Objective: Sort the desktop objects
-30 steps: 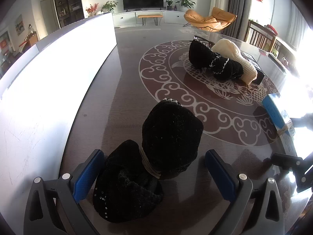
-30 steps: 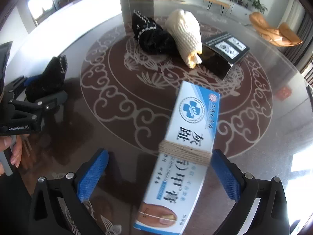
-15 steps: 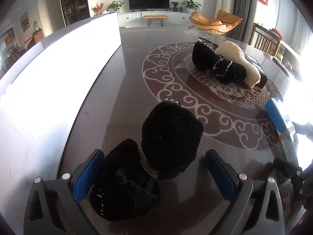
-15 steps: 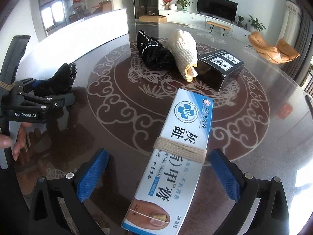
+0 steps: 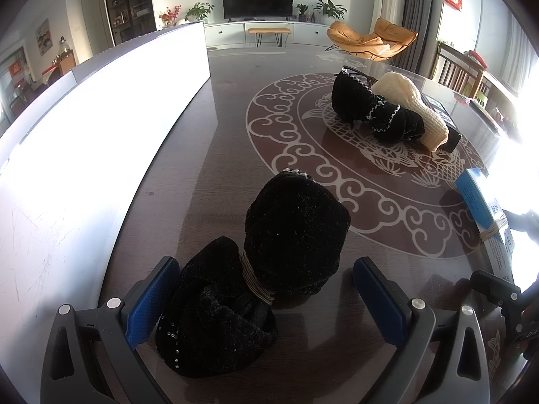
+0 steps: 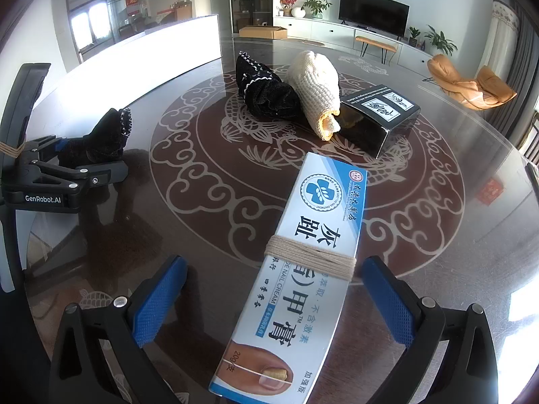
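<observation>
**Both sets of fingers wide, nothing gripped yet**

The left hand-held gripper (image 5: 266, 294) gapes around a black knitted bundle tied with twine (image 5: 259, 272) on the brown patterned glass tabletop (image 5: 215, 155). The right hand-held gripper (image 6: 273, 298) gapes around a blue-white cream box (image 6: 303, 262). Best to centre on each twine band, then squeeze.

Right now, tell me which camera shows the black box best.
The right wrist view: the black box shows its labelled top and glossy side. The left wrist view shows only a dark corner behind the cream sock.
</observation>
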`<state>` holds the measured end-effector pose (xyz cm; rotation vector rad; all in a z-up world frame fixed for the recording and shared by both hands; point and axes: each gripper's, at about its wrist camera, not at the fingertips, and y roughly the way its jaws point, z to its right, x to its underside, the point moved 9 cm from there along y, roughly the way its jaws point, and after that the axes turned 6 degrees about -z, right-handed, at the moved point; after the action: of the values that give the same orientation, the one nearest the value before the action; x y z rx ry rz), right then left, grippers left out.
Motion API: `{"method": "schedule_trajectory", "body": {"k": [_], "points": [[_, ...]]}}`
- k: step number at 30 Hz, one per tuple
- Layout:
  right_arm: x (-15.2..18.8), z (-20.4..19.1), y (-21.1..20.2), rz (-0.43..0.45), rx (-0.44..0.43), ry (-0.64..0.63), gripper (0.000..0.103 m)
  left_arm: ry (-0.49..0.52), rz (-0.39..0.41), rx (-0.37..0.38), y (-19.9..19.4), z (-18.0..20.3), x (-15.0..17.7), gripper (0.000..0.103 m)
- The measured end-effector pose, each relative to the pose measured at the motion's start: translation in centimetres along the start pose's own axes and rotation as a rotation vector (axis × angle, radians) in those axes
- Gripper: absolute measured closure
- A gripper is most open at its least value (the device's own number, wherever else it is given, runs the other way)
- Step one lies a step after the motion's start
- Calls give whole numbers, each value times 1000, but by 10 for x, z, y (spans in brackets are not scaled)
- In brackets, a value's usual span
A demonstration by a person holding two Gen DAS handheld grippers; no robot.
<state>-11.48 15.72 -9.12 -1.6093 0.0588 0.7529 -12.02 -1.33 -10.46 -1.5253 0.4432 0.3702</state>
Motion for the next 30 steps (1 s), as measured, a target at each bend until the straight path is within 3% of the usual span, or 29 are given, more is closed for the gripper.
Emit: {"method": "schedule_trajectory", "body": {"k": [30], "points": [[2, 0, 0, 0, 2, -1, 0, 0, 0, 0, 0, 0, 0, 0]]}}
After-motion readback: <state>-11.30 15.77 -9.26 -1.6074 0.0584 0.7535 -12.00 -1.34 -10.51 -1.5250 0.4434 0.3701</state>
